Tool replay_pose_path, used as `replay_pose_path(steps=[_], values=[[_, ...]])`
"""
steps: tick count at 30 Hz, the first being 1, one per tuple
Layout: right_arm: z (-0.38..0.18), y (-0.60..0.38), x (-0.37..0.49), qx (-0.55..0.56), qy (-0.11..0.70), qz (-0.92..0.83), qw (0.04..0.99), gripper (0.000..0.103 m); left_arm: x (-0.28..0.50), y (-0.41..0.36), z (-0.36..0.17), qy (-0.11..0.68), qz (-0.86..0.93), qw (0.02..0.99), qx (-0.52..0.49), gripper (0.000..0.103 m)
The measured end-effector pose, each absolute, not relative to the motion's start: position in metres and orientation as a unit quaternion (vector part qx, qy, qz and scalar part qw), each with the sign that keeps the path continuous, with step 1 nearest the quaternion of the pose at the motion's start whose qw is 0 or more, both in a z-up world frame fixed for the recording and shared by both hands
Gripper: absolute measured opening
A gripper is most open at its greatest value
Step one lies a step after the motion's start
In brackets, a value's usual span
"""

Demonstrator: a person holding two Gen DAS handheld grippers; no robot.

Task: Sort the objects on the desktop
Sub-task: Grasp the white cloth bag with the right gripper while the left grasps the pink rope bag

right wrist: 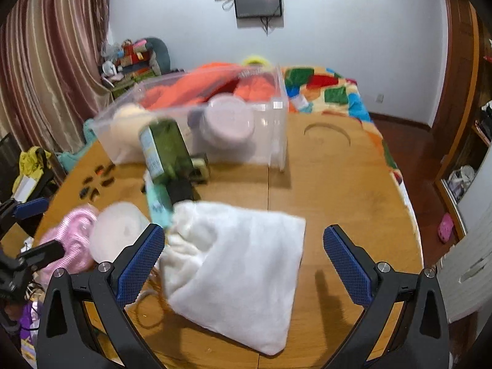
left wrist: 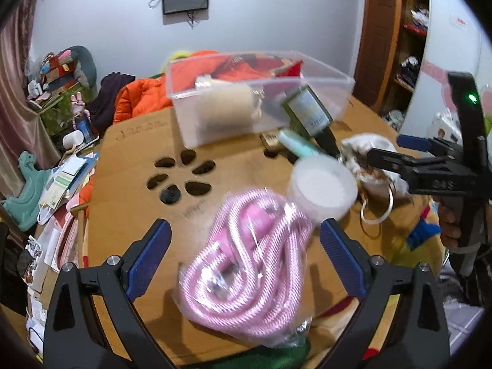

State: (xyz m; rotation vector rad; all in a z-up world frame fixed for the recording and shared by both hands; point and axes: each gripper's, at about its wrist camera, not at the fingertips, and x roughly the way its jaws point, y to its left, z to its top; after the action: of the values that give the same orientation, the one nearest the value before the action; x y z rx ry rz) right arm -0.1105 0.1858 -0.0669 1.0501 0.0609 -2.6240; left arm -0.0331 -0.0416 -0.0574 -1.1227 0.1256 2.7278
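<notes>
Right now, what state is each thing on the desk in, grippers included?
Left gripper: open, astride the pink rope.
Right gripper: open, astride the white pouch.
Pink rope: coiled, bagged, on the table.
White pouch: lying flat, mouth gathered.
Clear bin: open, partly filled.
Green bottle: tilted, leaning on the bin.
White jar: lidded, beside the rope.

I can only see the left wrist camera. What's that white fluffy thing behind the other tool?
Observer: A white cloth pouch, lying flat on the table.
Operator: Is the tool grabbing it?
Observer: No. The right tool is open, and the pouch lies between its fingers.
Operator: What else is in the clear box?
Observer: A round purple tub, seen through the clear box wall.
Operator: What's past the box?
Observer: A crescent cutout in the tabletop, to its right.
</notes>
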Motion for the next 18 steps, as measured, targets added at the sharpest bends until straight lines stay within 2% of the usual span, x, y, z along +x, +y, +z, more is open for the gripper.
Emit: replay_pose_path(steps=[10, 12, 17, 18], values=[[-0.093, 0.197, -0.116, 0.386, -0.038, -0.903, 0.184, 0.102, -0.038, -0.031, -0.083, 0.059, 0.909, 0.084, -0.404, 0.098], [-0.093, 0.194, -0.113, 0.381, -0.025, -0.905, 0.19, 0.095, -0.039, -0.034, -0.085, 0.049, 0.909, 0.083, -0.405, 0.099], [-0.089, 0.193, -0.111, 0.375, -0.01, -0.903, 0.21, 0.065, -0.039, -0.038, -0.085, 0.039, 0.917, 0.07, -0.39, 0.099], [-0.088, 0.194, -0.112, 0.376, -0.011, -0.902, 0.211, 0.062, -0.038, -0.038, -0.086, 0.039, 0.919, 0.069, -0.387, 0.098]])
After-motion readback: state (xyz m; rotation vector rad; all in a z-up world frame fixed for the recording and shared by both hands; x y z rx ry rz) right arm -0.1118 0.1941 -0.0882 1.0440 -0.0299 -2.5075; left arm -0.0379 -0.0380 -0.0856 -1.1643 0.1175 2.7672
